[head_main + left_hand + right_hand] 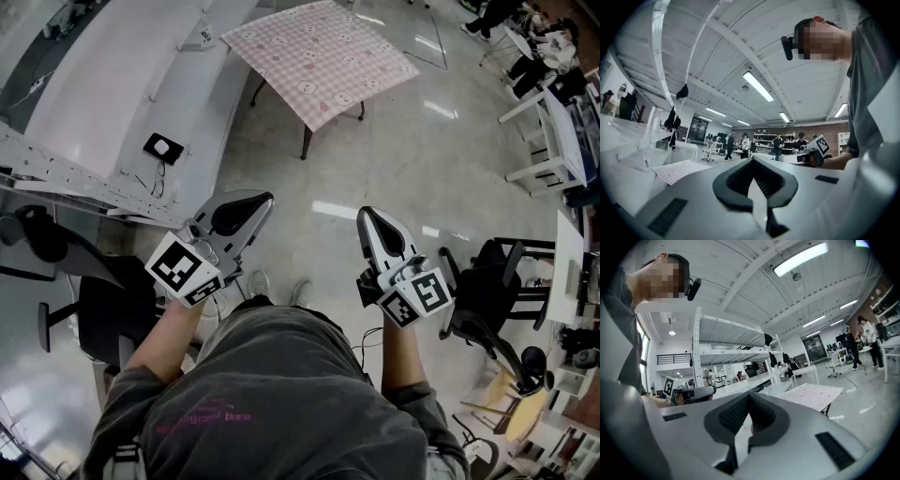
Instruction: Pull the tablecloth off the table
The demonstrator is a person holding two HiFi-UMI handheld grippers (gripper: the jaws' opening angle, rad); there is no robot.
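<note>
- Grey polished floor [403, 169] spreads under everything, streaked with lamp glare.
- Pink checked tablecloth [323, 56] lies flat over a small bench [306, 141], well ahead of the person.
- The left hand-held gripper [262, 200] and right hand-held gripper [364, 214], side by side near the body, each have jaws pressed together on nothing.

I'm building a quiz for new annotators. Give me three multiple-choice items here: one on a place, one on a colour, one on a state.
1. Where is the tablecloth? A spread on the table; B on the floor; C in a claw.
2. Its colour? A blue; B pink and white check; C green.
3. The left claw and right claw are? A shut, empty; B wide open; C gripping cloth.
Key: A, it covers the table; B, pink squares show; A, jaws together, nothing between.
</note>
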